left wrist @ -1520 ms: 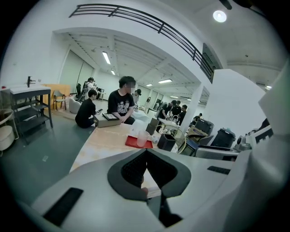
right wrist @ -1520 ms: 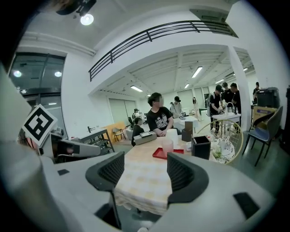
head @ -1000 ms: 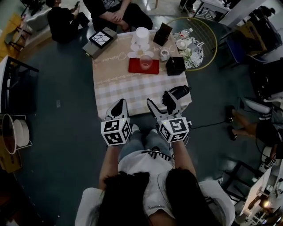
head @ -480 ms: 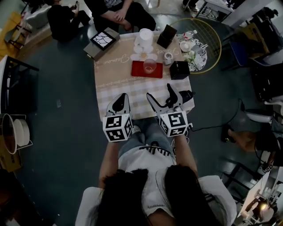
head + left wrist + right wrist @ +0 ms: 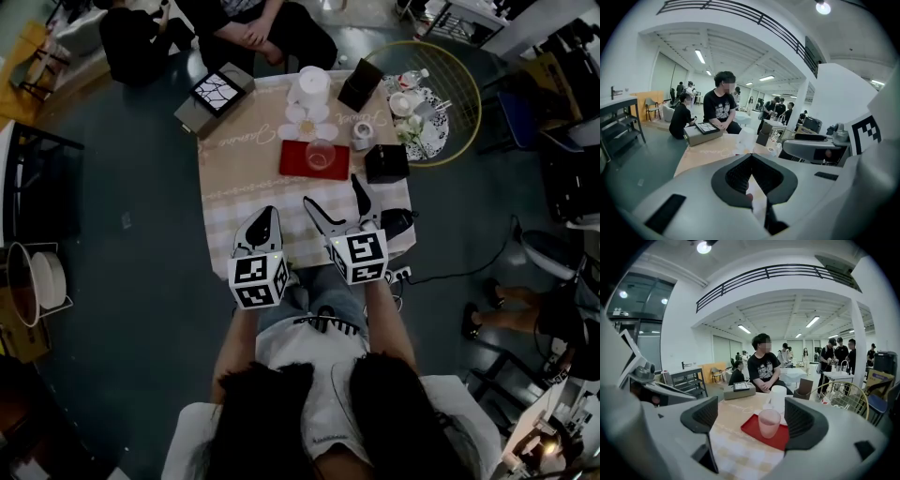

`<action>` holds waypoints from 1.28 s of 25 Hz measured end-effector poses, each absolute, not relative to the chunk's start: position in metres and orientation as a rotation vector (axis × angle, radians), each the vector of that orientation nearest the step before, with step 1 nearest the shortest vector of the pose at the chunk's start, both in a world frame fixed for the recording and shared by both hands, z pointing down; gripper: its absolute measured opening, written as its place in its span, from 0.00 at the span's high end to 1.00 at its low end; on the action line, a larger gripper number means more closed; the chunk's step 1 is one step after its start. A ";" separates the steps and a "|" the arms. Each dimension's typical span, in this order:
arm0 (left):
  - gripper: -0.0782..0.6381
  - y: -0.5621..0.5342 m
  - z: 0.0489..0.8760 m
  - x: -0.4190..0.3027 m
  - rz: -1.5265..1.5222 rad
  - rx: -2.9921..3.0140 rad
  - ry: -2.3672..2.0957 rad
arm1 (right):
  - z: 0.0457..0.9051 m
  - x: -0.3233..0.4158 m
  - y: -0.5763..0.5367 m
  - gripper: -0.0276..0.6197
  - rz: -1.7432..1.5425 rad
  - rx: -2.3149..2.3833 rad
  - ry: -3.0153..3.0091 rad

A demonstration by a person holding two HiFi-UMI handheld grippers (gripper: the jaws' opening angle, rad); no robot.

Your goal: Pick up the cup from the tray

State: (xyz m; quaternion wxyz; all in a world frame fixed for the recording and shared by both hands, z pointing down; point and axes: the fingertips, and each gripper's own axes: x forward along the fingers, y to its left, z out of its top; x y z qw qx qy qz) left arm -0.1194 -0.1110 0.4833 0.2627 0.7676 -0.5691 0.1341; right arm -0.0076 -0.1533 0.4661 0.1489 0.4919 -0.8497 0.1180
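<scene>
The cup (image 5: 321,153) stands on the red tray (image 5: 292,165) on the checked surface (image 5: 246,178). Short of the tray, the right hand-held gripper (image 5: 334,193) has just been opening, its jaws wide apart around nothing. Left of it, the left hand-held gripper (image 5: 265,217) has its jaws together.

The cup (image 5: 769,423) is translucent pale pink, the tray (image 5: 751,428) red, the tablecloth (image 5: 246,183) beige with pale checks in front, the box (image 5: 385,163) black.

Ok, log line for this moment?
phase: pre-grasp | right gripper: fingers just opened wide, nothing between them, short of cup | cup: upright on red tray | left gripper: shut, empty
</scene>
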 end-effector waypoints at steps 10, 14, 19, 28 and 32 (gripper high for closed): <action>0.88 -0.156 0.516 -0.109 0.387 1.984 -1.522 | 0.511 -0.002 -0.209 0.28 0.437 1.369 -2.381; 0.88 -0.173 0.528 -0.105 0.400 1.956 -1.522 | 0.535 -0.005 -0.225 0.28 0.434 1.310 -2.371; 0.88 -0.196 0.543 -0.103 0.416 1.933 -1.543 | 0.558 -0.009 -0.245 0.28 0.416 1.257 -2.377; 0.88 -0.213 0.567 -0.104 0.449 1.892 -1.549 | 0.600 -0.019 -0.264 0.28 0.475 1.261 -2.360; 0.88 -0.214 0.573 -0.104 0.454 1.878 -1.549 | 0.615 -0.024 -0.266 0.29 0.460 1.226 -2.337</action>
